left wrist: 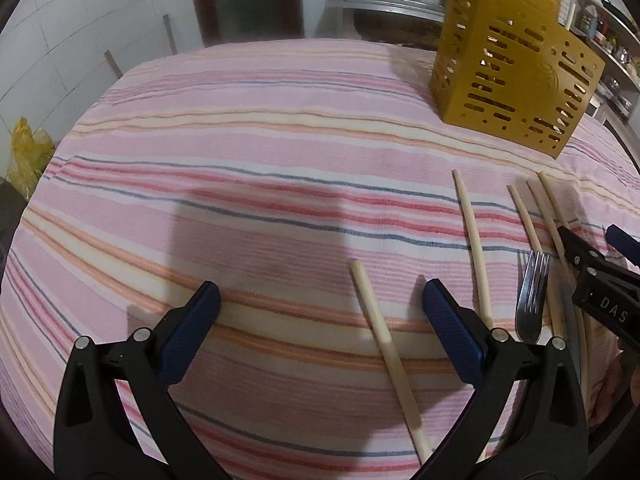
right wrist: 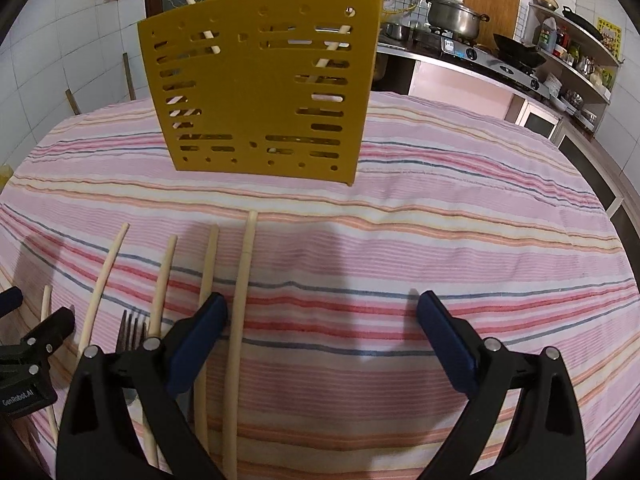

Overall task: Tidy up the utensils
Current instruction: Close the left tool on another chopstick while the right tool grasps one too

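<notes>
Both of our grippers hang low over the striped table (left wrist: 280,140), fingers spread wide, nothing held. We have the left gripper (left wrist: 320,304) straddling one loose chopstick (left wrist: 384,352) that runs near-to-far between its fingers, pads clear of it. Our right gripper (right wrist: 322,312) sits over the main bundle: its left finger rests just beside the long chopstick (right wrist: 240,312), which lies inside the gap; right finger is over bare cloth. More chopsticks (right wrist: 162,280) fan out to the left, with a metal fork (right wrist: 132,328) lying among them, tines pointing far. Yellow slotted holder (right wrist: 256,92) stands upright at the far side, already carrying a couple of chopsticks that lean out the top. Handling, our read: the sticks are light, stiff, thin and round, so they'll likely roll or pivot on the cloth and twist in a pinch. We'd grab near mid-length, fingers across the shaft, to keep it from swinging. The fork is heavier and slick; we'd take the handle, which is mostly hidden under the right gripper. Neighbouring sticks lie close, so double pickup is a risk.
</notes>
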The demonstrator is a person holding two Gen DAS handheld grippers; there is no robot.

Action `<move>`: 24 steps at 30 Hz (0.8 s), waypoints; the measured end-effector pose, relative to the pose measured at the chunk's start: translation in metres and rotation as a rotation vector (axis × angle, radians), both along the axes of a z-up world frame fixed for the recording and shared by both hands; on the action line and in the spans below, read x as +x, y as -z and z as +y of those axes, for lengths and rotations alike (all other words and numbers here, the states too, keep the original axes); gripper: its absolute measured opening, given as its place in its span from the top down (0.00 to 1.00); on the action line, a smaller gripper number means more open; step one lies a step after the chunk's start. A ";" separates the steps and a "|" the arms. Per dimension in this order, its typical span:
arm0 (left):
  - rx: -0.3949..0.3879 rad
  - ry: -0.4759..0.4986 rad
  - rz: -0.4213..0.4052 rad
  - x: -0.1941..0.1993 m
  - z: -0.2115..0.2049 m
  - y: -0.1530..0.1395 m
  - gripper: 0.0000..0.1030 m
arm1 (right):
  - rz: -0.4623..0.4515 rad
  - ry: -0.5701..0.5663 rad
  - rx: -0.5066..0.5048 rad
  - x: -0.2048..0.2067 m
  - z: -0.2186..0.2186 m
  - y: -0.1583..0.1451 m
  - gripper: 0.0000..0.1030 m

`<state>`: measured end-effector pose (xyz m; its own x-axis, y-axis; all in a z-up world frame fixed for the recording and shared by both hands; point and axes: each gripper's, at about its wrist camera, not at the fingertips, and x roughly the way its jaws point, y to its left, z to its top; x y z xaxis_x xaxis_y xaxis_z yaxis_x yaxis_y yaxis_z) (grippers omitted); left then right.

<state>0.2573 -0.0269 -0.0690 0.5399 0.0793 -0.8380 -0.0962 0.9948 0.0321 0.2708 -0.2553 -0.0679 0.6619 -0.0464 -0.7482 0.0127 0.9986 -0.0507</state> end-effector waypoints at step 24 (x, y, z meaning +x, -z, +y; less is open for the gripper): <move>-0.029 -0.065 0.003 0.006 -0.014 -0.009 0.61 | -0.016 -0.115 0.022 0.015 0.027 -0.004 0.91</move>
<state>0.2630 -0.0412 -0.0595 0.5315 0.0897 -0.8423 -0.1609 0.9870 0.0036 0.2854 -0.2280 -0.0639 0.6734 0.0470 -0.7378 -0.1012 0.9944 -0.0291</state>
